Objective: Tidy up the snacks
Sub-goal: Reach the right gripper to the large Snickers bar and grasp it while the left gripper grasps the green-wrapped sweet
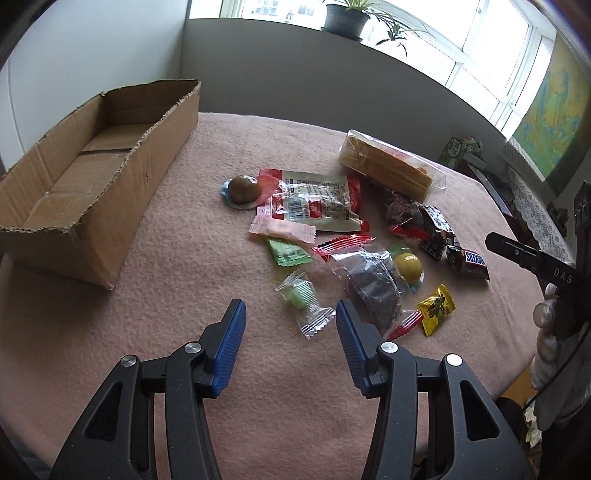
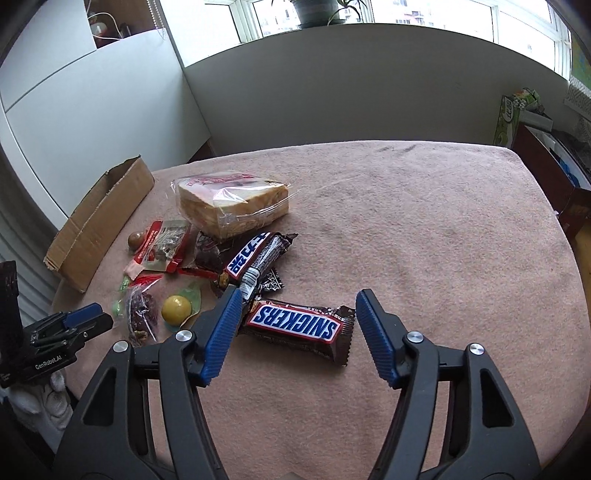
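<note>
A pile of snacks lies on a pink cloth-covered table (image 1: 207, 266). My left gripper (image 1: 290, 314) is open, just short of a clear-wrapped green candy (image 1: 301, 297). Beside it lie a dark snack in a clear wrapper (image 1: 373, 286), a yellow ball (image 1: 407, 266) and a yellow packet (image 1: 436, 308). An empty cardboard box (image 1: 92, 177) stands at the left. My right gripper (image 2: 297, 301) is open, its jaws on either side of a Snickers bar (image 2: 299, 323). A wrapped bread pack (image 2: 232, 203) lies behind. The right gripper also shows in the left wrist view (image 1: 517, 254).
A brown ball (image 1: 244, 189), a red-and-white packet (image 1: 314, 201), pink (image 1: 282, 230) and green (image 1: 288, 251) sachets and dark bars (image 2: 258, 254) lie in the pile. The table's right edge drops to furniture (image 2: 546, 162). A wall stands behind, with potted plants (image 1: 347, 16) on its sill.
</note>
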`<state>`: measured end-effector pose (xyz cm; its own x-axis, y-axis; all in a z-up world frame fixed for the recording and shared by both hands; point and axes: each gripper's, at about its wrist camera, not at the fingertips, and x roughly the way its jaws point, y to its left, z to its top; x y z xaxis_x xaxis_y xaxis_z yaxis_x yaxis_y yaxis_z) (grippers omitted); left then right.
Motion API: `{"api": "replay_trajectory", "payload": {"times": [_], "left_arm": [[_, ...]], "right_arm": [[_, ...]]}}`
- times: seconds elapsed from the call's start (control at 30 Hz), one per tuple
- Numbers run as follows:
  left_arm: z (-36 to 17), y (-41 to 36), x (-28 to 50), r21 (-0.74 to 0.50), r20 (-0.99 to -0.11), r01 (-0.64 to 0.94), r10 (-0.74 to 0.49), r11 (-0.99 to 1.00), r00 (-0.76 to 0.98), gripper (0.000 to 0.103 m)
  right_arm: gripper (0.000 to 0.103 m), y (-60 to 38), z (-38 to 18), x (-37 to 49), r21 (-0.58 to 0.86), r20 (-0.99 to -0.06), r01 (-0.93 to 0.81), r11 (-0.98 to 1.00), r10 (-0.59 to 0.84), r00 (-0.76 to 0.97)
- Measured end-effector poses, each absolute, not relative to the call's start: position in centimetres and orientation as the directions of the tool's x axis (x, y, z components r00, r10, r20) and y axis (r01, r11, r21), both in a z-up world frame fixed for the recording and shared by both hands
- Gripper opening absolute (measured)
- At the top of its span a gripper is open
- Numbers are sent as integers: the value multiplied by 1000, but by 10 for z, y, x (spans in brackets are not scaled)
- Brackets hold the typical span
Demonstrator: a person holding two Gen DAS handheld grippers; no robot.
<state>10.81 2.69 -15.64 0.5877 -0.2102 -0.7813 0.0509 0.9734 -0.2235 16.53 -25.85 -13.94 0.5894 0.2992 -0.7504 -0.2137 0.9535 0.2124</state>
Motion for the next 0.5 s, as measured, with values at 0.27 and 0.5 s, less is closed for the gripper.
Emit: {"api": "replay_trajectory", "payload": {"times": [0.27,0.5], "left_arm": [[-162,25,117,-230,-791,51,-217,972,573,43],[-163,26,121,-204,-795,49,-194,978,575,29]], "right_arm": [[67,-280,-155,193,360,-745,-204,910,412,525],[66,-275,-165,200,406,-759,-235,883,469,451]]}}
